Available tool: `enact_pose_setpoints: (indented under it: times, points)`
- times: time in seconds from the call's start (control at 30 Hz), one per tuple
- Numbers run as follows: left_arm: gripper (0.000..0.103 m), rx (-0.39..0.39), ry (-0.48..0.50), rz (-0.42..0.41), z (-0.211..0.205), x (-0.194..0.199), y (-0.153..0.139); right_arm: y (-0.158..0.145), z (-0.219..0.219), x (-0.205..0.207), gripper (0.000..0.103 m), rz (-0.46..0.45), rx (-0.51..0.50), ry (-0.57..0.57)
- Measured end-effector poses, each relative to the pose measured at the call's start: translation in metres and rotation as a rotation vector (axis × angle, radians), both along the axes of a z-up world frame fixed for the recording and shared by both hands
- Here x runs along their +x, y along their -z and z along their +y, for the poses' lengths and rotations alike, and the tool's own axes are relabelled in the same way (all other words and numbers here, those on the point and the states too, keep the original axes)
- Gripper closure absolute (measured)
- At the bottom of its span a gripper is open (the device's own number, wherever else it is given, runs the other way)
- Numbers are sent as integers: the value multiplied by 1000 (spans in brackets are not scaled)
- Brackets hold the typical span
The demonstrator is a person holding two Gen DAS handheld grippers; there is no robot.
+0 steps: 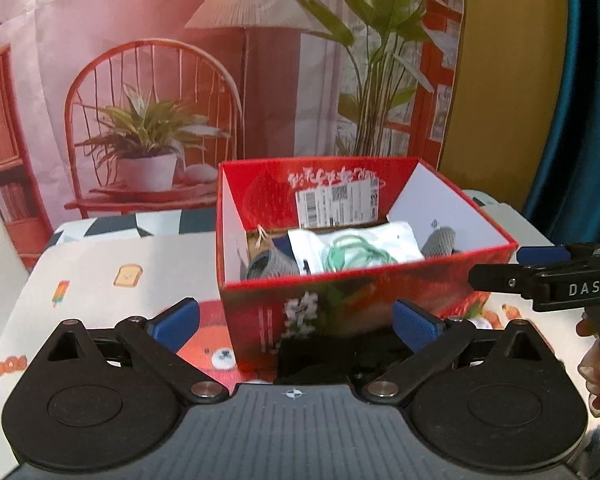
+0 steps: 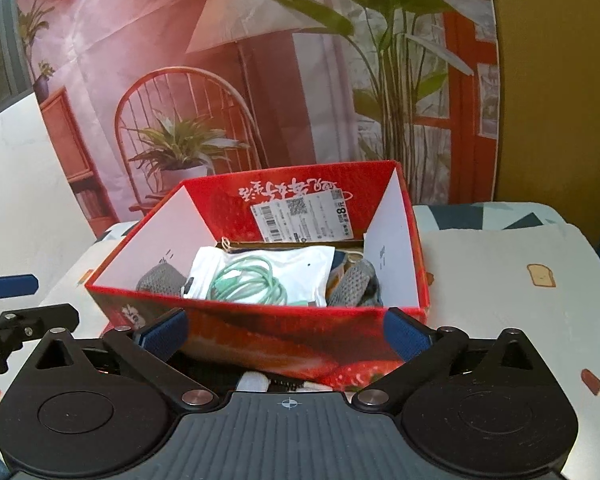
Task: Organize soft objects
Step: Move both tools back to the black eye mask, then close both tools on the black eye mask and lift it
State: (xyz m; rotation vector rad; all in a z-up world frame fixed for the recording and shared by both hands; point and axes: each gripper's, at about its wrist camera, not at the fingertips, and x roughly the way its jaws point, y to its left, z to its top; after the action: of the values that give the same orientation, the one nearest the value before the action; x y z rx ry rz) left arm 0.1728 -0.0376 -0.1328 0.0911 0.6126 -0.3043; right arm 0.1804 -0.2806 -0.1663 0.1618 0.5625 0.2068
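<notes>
— While both tools hang in front of it, the open red cardboard box printed with strawberries sits on the pale tablecloth dotted with toast and ice-lolly cartoons. Can you see inside from there?

— Yes. A white plastic pouch holding a coiled mint-green cable lies on top, about the middle of the box. A grey knitted piece pokes out at its left and another grey knitted piece at its right, both down against the box floor as far as I can tell.

— And the grippers?

— The left gripper has its blue-padded fingers spread wide, with nothing between them; the near wall of the box fills the gap in its view. The right gripper is the same: blue pads well apart, gripping nothing, the box's front wall just ahead of them.

— Are they touching the box?

— I cannot tell; the pads look very near the front wall, but contact is not clear.

— What's on the far wall?

— A white shipping label with barcodes, stuck under white script. Behind the box hangs a printed backdrop of a red chair, a lamp and potted plants.

— Whose fingers are those at the edge?

— The person's hand, wrapped around the right tool's handle, seen from the left camera.
</notes>
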Motion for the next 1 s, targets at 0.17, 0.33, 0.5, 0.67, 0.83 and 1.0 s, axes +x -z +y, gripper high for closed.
enact_pose_setpoints:
  times: [0.17,0.33,0.5,0.67,0.83,1.0]
  points:
    - [0,-5,-21,0,7,-12,18,14,7,-14,0,-20,-20,-21]
    - [0,-39,-67,41,17,-20,43,38,15,-27,0,-19,-17,-24]
    - [0,-45,-110,81,25,-26,67,68,24,-36,1,13,-3,-15]
    - [0,-22,-110,102,25,-26,84,93,33,-41,1,45,3,-31]
    - [2,-52,-104,99,27,-15,92,103,39,-33,4,57,6,-25]
    - [12,-85,-115,150,26,2,105,108,38,-20,6,69,14,-11]
